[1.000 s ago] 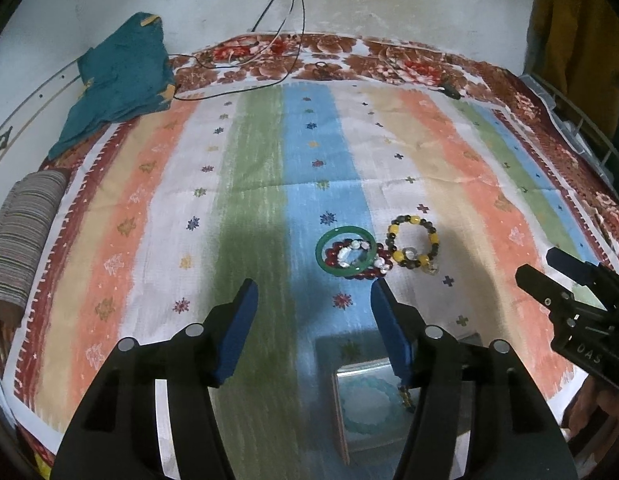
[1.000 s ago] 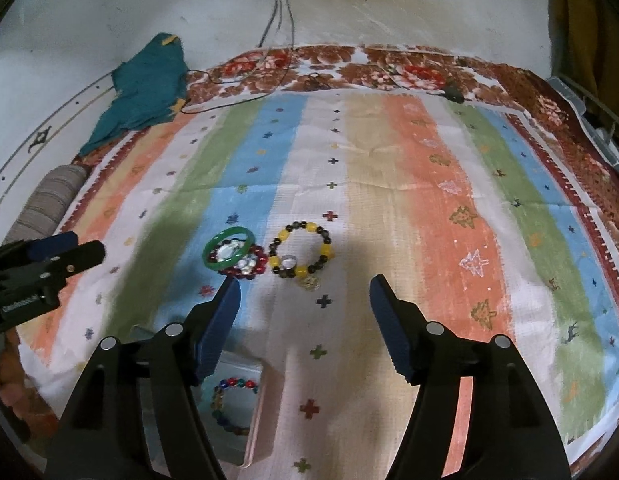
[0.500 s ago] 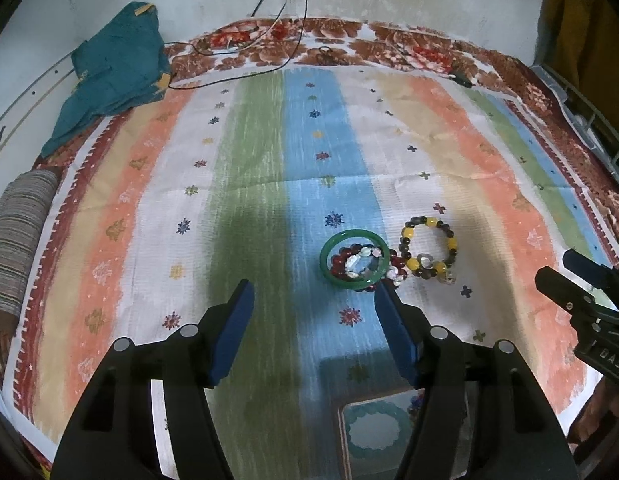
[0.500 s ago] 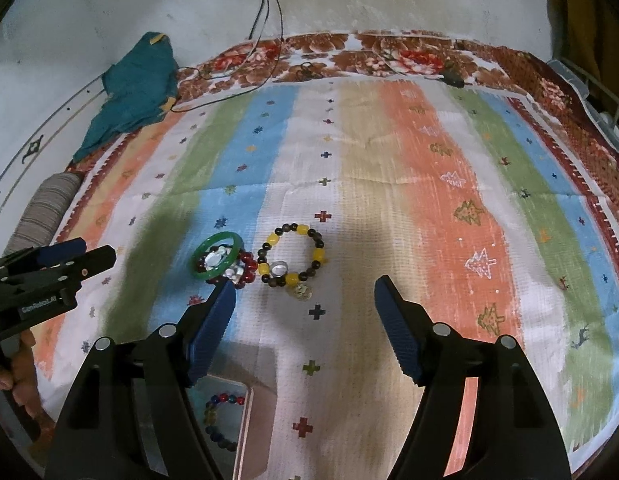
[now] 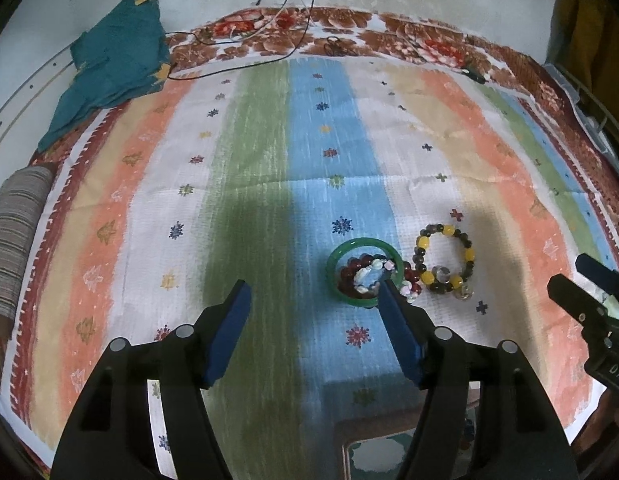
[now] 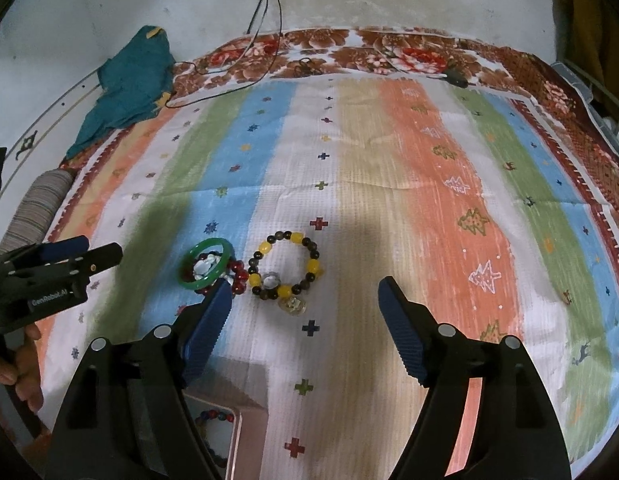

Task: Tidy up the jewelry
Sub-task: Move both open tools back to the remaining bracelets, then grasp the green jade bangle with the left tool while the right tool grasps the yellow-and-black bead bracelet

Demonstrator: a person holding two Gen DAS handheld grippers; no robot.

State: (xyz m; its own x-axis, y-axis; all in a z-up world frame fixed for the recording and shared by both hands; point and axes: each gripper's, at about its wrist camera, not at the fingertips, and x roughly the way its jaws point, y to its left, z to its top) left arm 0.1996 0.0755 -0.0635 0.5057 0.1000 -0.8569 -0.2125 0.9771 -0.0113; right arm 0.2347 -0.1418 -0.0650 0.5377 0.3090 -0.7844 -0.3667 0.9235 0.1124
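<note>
The jewelry lies in a tight cluster on the striped cloth (image 6: pixel 409 208): a green bangle (image 5: pixel 364 270) sits on the blue stripe, with a dark red bead bracelet (image 6: pixel 238 276) and a pale pearly piece (image 5: pixel 369 274) lying partly inside its ring and spilling out toward the right. Just beside these, touching or nearly so, is a yellow-and-dark bead bracelet (image 6: pixel 287 267) with a clear charm at its near edge. They seem heaped together as loose items waiting to be sorted, not laid out in any order. Nearer the person, at the bottom of both views, a shallow box (image 6: pixel 223 436) lies open on the cloth with a beaded bracelet (image 6: pixel 215 416) already in it, which suggests it is where the pieces go. The left gripper (image 5: pixel 311 312) hovers above the cloth with its fingers spread wide and nothing between them; its right finger overlaps the bangle's near rim in view, though I cannot tell if it touches. The right gripper (image 6: pixel 305 308) is likewise wide apart and empty, its opening just short of the yellow bracelet, probably its next pick. Farther out, a teal garment (image 5: pixel 113 64) is bunched at the cloth's far left corner, a striped roll (image 5: pixel 15 236) lies along the left edge, and thin cables (image 6: pixel 265 8) hang down the wall.
</note>
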